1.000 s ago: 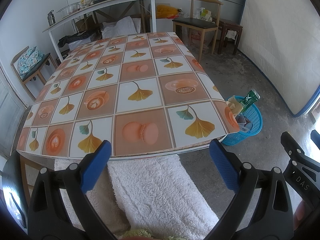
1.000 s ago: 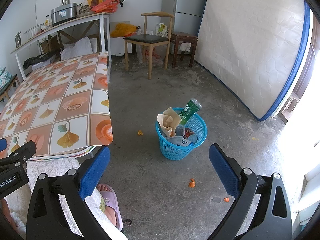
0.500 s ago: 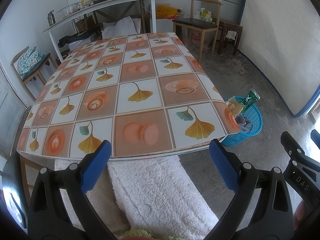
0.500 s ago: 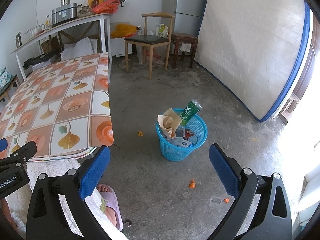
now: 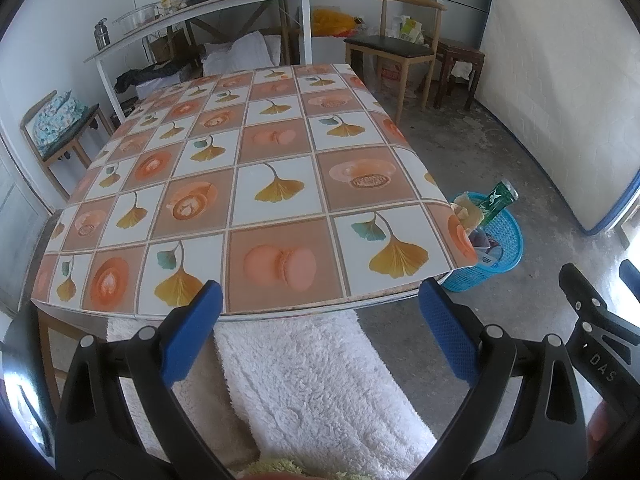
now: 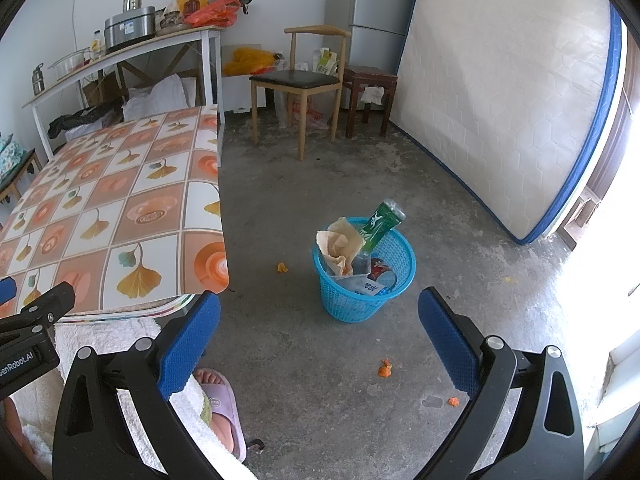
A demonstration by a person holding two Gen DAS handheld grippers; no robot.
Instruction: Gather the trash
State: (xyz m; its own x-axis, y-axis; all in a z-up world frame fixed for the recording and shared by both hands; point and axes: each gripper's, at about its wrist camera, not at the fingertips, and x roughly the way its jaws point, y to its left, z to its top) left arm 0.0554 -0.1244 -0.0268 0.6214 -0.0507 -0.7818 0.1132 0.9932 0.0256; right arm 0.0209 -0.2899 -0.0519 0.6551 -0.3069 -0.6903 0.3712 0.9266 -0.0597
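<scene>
A blue plastic basket [image 6: 362, 300] stands on the concrete floor, holding a green bottle [image 6: 380, 224], crumpled brown paper [image 6: 340, 242] and other trash. In the left wrist view the same basket [image 5: 500, 256] peeks out past the table's right corner. Small orange scraps [image 6: 385, 369] lie on the floor near it. My right gripper [image 6: 318, 344] is open and empty, held above the floor short of the basket. My left gripper [image 5: 320, 336] is open and empty too, at the near edge of the table [image 5: 280, 184] with the orange patterned cloth.
A person's legs in fluffy white cloth [image 5: 320, 392] and a foot in a lilac slipper [image 6: 222, 412] are below the grippers. A wooden chair [image 6: 304, 80], a stool [image 6: 370, 92], a white mattress [image 6: 504, 100] against the wall and a cluttered shelf table [image 6: 132, 52] ring the room.
</scene>
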